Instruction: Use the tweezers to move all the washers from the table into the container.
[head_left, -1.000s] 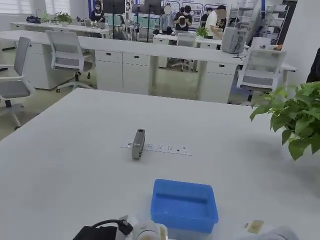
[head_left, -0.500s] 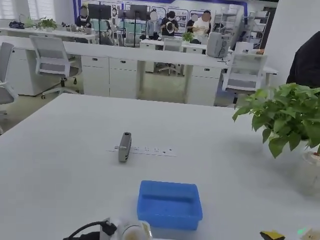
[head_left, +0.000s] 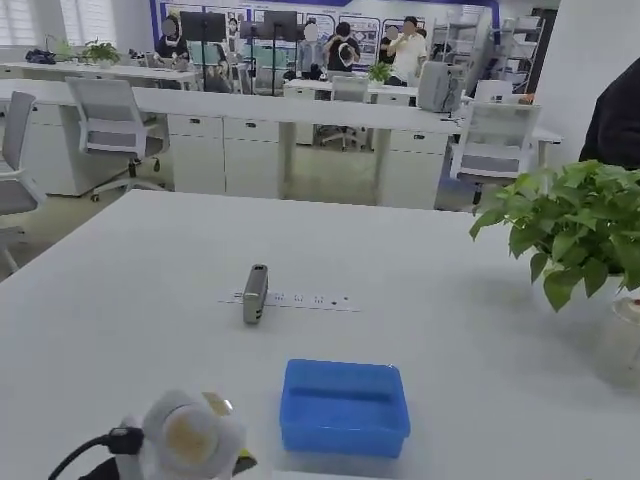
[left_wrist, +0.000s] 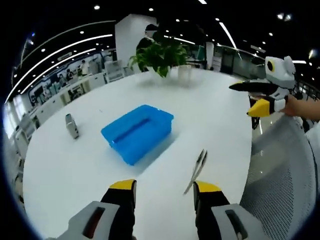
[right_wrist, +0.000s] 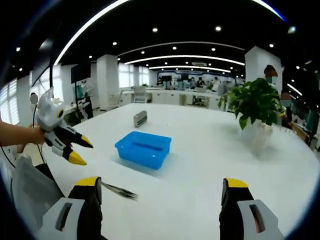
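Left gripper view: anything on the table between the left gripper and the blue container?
Nothing: in the left gripper view, bare white table runs from the left gripper to the blue container. The tweezers lie off to one side.

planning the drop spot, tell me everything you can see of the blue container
The blue container is a shallow rectangular tray, plastic by its look, with rounded corners and a raised rim. It sits flat, open side up, on the white table, touching nothing else. The tweezers lie apart from it on the table.
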